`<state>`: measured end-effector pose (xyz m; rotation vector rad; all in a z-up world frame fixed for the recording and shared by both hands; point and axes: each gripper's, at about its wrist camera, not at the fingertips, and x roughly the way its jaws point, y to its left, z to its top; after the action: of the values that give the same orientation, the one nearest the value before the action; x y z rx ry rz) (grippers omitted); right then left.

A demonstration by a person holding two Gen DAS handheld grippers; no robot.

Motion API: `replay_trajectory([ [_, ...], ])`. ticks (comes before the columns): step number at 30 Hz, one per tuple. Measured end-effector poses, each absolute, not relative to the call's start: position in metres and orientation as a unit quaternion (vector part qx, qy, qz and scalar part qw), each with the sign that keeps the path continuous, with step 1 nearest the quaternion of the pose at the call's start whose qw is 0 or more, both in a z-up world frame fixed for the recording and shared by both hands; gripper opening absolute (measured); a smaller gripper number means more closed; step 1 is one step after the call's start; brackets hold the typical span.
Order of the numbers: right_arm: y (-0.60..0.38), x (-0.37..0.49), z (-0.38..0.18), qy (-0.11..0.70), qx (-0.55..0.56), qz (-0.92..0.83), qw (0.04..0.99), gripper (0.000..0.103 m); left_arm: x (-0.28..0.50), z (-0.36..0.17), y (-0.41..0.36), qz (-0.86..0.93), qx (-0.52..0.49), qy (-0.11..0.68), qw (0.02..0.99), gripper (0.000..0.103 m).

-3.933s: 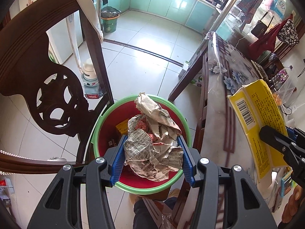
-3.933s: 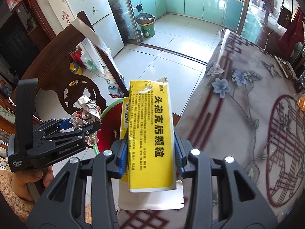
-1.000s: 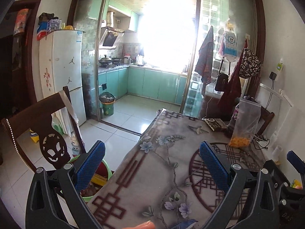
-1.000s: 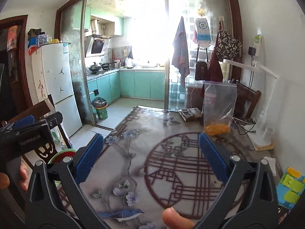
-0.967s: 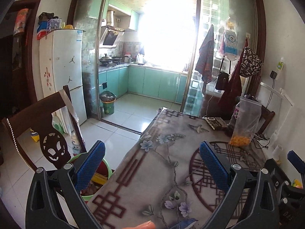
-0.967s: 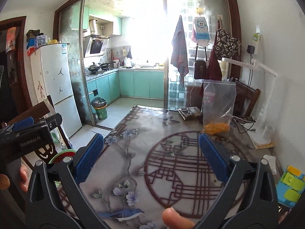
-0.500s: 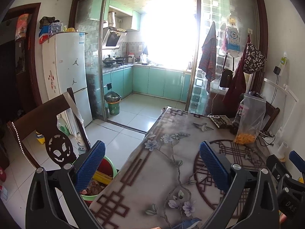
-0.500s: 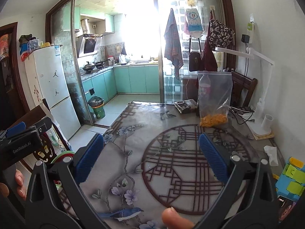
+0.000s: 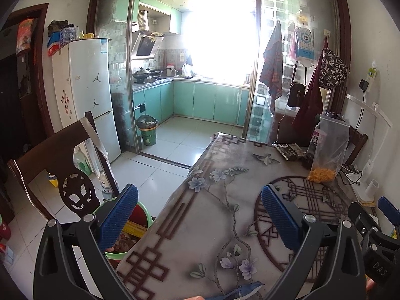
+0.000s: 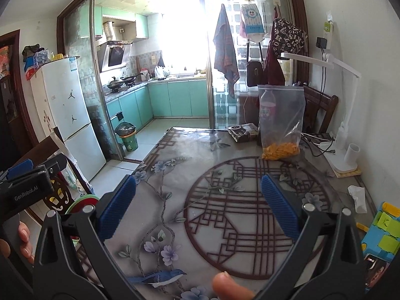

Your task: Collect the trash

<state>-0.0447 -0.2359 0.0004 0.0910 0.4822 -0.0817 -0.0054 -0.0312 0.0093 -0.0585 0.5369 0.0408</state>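
My left gripper (image 9: pixel 200 215) hangs open and empty over the near edge of the table (image 9: pixel 205 255). Left of the table on the floor stands the green-rimmed red bin (image 9: pixel 149 218). Inside it lie the yellow box (image 9: pixel 133 228) and crumpled paper (image 9: pixel 123 243), partly hidden by my left finger. My right gripper (image 10: pixel 198 207) is also open and empty above the table's round pattern. A crumpled white tissue (image 10: pixel 358 197) lies near the table's right edge. In the right wrist view the left gripper (image 10: pixel 27 182) shows at the left, above the bin (image 10: pixel 81 203).
A dark wooden chair (image 9: pixel 62 165) stands beside the bin. At the table's far end are a zip bag of orange snacks (image 10: pixel 281 125), a dark packet (image 10: pixel 243 131) and a white lamp (image 10: pixel 346 150). A blue-and-green toy (image 10: pixel 385 232) lies at the right edge.
The crumpled newspaper and the yellow box left the grippers and now lie in the bin. Both grippers opened and rose over the table; in the last second the views only shifted slightly.
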Motion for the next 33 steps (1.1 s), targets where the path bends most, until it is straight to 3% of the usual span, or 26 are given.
replay_trajectory([
  [33,-0.246,-0.025,-0.014,0.265,0.047,-0.042,0.962,0.098,0.013,-0.002,-0.043,0.009,-0.016,0.28,0.96,0.095],
])
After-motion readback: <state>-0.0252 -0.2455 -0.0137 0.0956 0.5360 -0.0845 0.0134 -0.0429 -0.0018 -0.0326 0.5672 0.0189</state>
